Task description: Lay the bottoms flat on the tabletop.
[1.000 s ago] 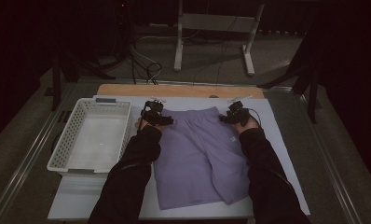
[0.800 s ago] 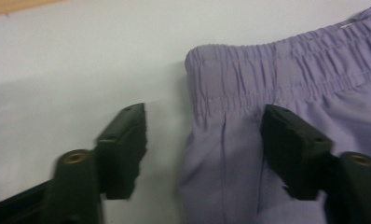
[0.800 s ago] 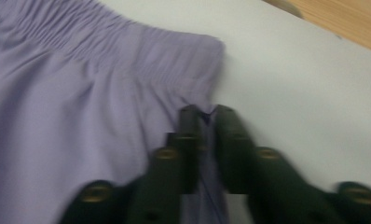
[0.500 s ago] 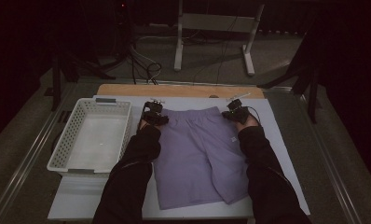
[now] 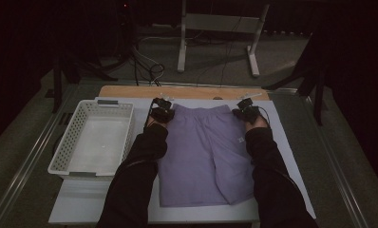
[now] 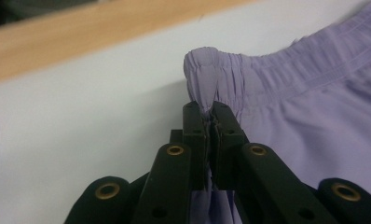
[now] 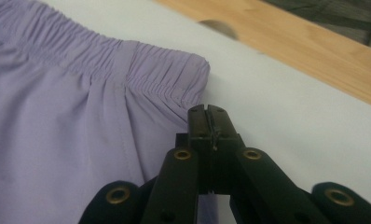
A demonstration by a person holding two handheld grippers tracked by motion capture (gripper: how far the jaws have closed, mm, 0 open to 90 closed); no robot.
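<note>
White table sheet (image 5: pixel 282 142), dim room; smooth lilac shorts (image 5: pixel 206 152), ruched waistband corners pinched by left gripper (image 6: pixel 210 122) and right gripper (image 7: pixel 209 122)

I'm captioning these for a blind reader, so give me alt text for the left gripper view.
The left gripper, jaws shut, pinches a bunched corner of the shorts at the waistband. They lie on a white mat with a wooden edge beyond.

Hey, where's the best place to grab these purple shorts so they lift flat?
Grip the shorts at the two outer corners of the gathered waistband, coming in low from the near side; the thick elastic edge bunches there. Left gripper already pinches one corner.
</note>
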